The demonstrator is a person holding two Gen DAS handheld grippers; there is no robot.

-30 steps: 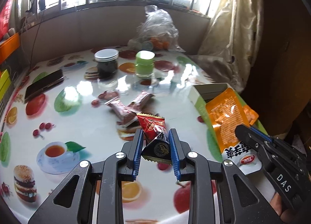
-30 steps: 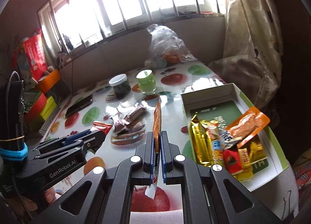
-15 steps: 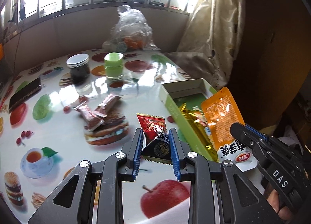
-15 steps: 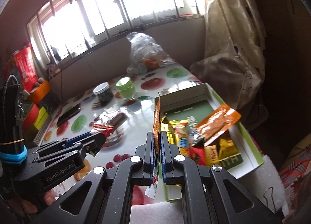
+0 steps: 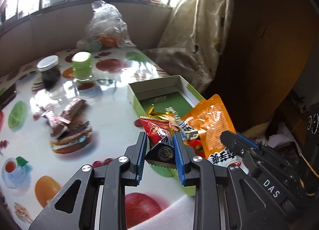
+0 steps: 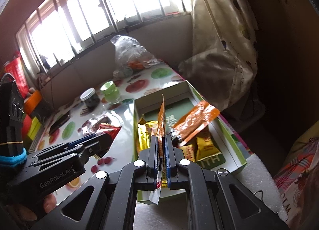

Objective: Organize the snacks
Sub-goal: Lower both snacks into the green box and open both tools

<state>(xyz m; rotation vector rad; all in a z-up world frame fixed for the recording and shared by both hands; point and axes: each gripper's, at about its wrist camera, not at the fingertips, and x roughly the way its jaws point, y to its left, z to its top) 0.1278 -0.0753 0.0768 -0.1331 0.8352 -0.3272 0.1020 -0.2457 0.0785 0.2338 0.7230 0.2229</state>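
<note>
Sunlit windows back a fruit-print table (image 5: 111,114). Left view: the left hand-held gripper (image 5: 159,151), lower centre, clamps a red-and-black snack packet (image 5: 159,136) at the green box's (image 5: 159,85) near corner. Right view: the right hand-held gripper (image 6: 161,148) pinches an orange pouch (image 6: 161,122) edge-on over that box (image 6: 231,136), lower centre.

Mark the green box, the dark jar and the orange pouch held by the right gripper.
green box (image 6: 229,130), right wrist view, right wall.
dark jar (image 5: 50,72), left wrist view, glass body.
orange pouch (image 5: 214,124), left wrist view, printed face.
</note>
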